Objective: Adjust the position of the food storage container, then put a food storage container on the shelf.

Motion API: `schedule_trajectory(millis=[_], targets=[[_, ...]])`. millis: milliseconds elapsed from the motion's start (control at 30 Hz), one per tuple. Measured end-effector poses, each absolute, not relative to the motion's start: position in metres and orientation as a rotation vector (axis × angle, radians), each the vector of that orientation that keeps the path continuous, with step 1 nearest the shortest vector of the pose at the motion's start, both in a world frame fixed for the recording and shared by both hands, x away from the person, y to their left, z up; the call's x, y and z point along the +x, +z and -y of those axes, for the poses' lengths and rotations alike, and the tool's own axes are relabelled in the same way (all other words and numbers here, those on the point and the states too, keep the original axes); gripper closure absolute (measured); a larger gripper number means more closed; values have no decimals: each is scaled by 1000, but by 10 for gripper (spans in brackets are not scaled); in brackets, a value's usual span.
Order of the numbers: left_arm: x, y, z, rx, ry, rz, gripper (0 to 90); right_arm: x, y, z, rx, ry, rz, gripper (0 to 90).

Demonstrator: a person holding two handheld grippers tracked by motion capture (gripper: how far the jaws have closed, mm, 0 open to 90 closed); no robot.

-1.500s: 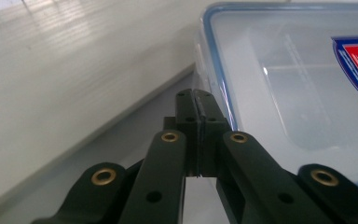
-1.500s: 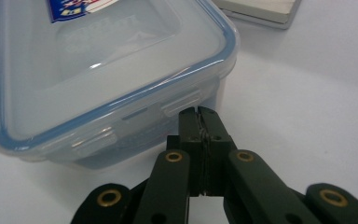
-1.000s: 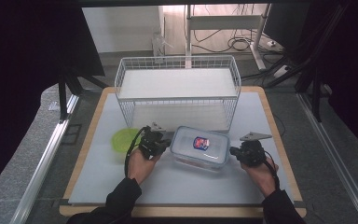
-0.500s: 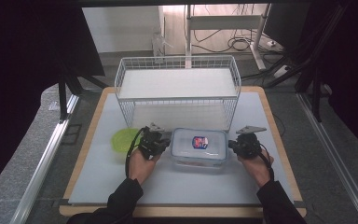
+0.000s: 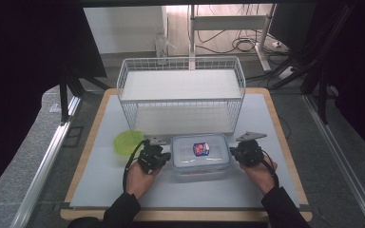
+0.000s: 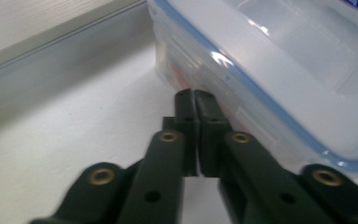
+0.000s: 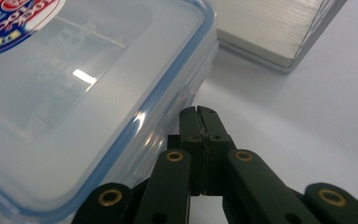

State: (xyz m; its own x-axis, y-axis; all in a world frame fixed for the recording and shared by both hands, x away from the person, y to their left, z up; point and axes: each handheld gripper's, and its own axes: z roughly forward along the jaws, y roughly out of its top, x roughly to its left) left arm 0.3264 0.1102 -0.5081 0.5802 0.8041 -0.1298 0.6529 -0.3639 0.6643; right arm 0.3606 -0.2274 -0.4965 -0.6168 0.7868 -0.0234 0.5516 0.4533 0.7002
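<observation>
A clear plastic food container (image 5: 201, 154) with a blue-rimmed lid and a red and blue label lies on the white mat in front of me. My left gripper (image 5: 164, 157) is shut, its tips pressed against the container's left side wall (image 6: 186, 79), below the lid's rim. On the other side my right gripper (image 5: 233, 155) is shut too, tips at the container's right side (image 7: 186, 93) under the lid edge. Nothing is held between either pair of jaws.
A white wire basket rack (image 5: 180, 92) with a flat shelf stands just behind the container. A green bowl (image 5: 127, 141) sits on the mat left of my left hand. The wooden table edge (image 5: 185, 213) runs along the front.
My right gripper has moved left, from apart from the container to its right side. The left gripper has stayed at the left side.
</observation>
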Motion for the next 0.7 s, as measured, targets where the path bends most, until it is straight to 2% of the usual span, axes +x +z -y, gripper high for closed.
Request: schedule_trajectory(millis=[67,100,133,167,200,233,367,500,600,700], targets=[[324,-507,-114,2121,319,-1157,741,358,-495,228,1128,926,-2365,816],[324,-507,-114,2121,319,-1157,686,358,-495,228,1128,926,-2365,816],[319,-501,-122,2103,378,-1166,642,355,-494,234,1122,931,-2357,714],[319,-501,-122,2103,378,-1166,587,354,-492,238,1126,956,-2351,663],[316,-498,-127,2079,379,-1172,587,354,-492,238,1126,956,-2351,663],[311,-493,-136,2015,324,-1149,448,352,-489,248,1129,1009,-2327,547],[306,-488,-139,1990,275,-1097,273,354,-487,255,1121,1056,-2316,386],[309,-489,-141,1963,234,-1066,137,353,-484,257,1081,1058,-2311,271],[313,-494,-139,1992,232,-1051,118,353,-482,258,1073,1079,-2312,225],[315,-495,-135,1999,230,-991,44,353,-478,257,1034,1099,-2308,173]])
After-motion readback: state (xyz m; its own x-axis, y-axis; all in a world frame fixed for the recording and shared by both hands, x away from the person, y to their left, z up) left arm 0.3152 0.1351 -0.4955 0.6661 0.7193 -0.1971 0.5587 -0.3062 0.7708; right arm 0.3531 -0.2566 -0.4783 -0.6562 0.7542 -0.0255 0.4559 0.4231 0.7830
